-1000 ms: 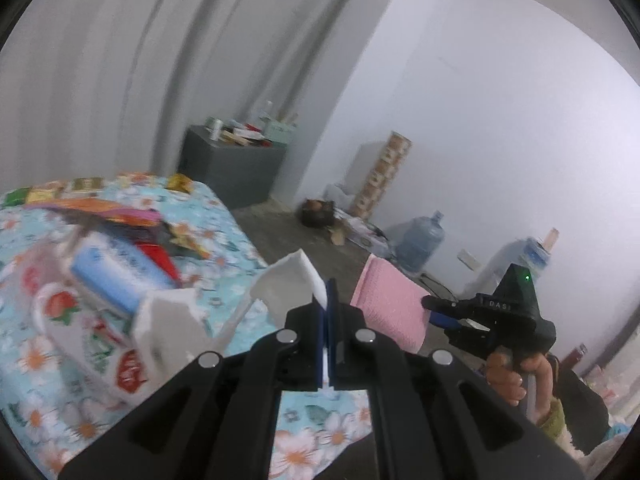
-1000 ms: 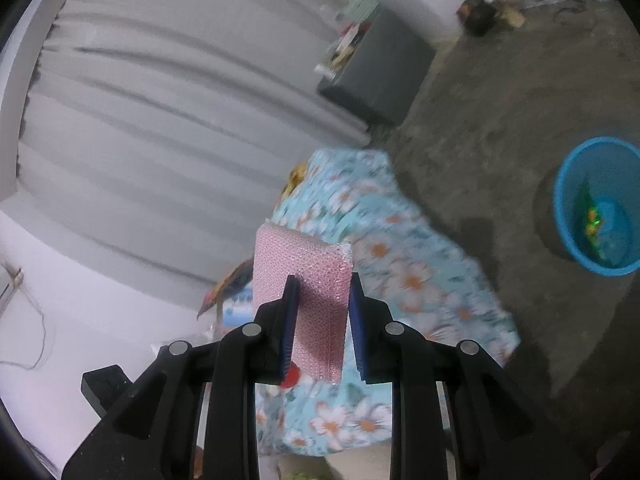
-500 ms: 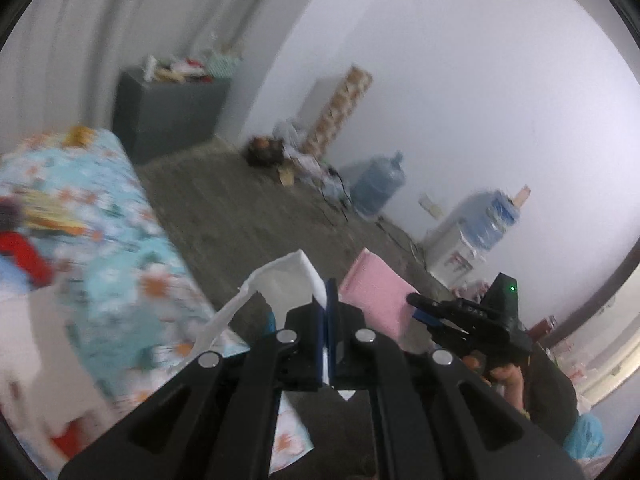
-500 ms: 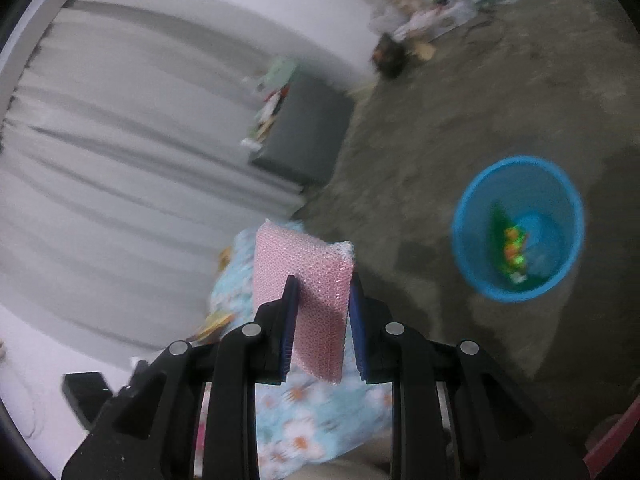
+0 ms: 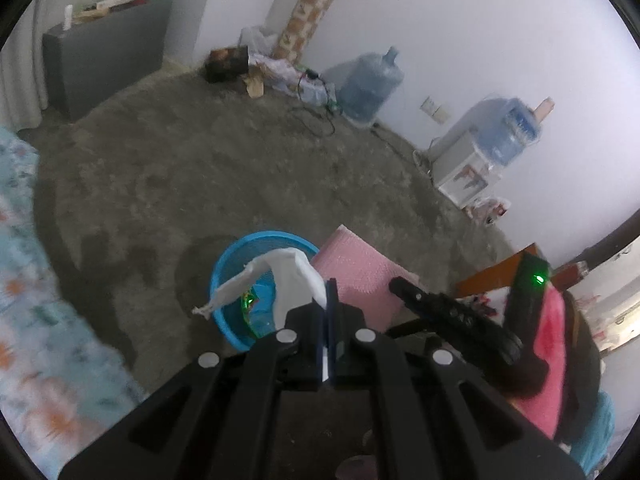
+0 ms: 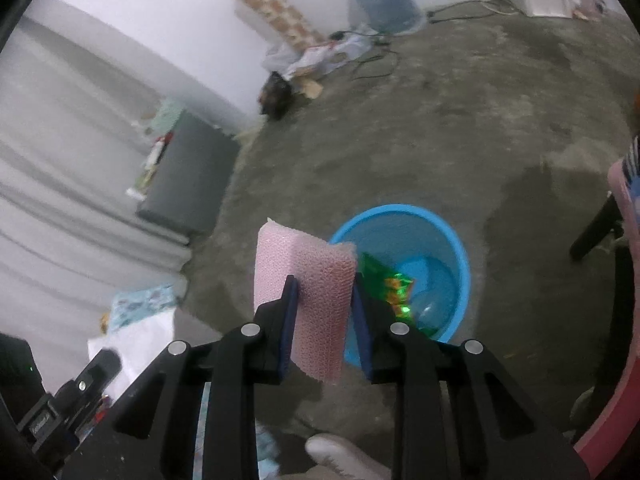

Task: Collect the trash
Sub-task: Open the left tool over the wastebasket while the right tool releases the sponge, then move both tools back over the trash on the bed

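The pink bubble-wrap sheet (image 6: 308, 280) stands upright between the blue pads of the right claw (image 6: 325, 300), beside the near rim of the blue bin (image 6: 460, 256) on the floor. The jaws have just been opening; the left pad lies against the sheet, while a thin gap shows at the tip of the right pad, so the grip looks loosened and I cannot tell whether it has fully let go. In the left wrist view the same sheet (image 5: 360, 276) shows to the right of the bin (image 5: 224, 276), with the right claw's black body (image 5: 452, 312) below it.

The left claw (image 5: 328, 300) is clenched on a crumpled white tissue (image 5: 292, 276), which arches up from the pads and trails a twisted tail to the left, over the bin's mouth. Inside the bin lie a green wrapper (image 6: 374, 270) and a shiny green and orange packet (image 6: 400, 292).

Around the bin is bare grey concrete floor (image 5: 200, 168). At the left edge is a bed in a blue flowered sheet (image 5: 36, 320), blurred. Farther off stand a dark grey cabinet (image 5: 104, 48) with clutter on top, a large water bottle (image 5: 370, 86) by the white wall, and a water dispenser (image 5: 476, 164) with a second bottle on it
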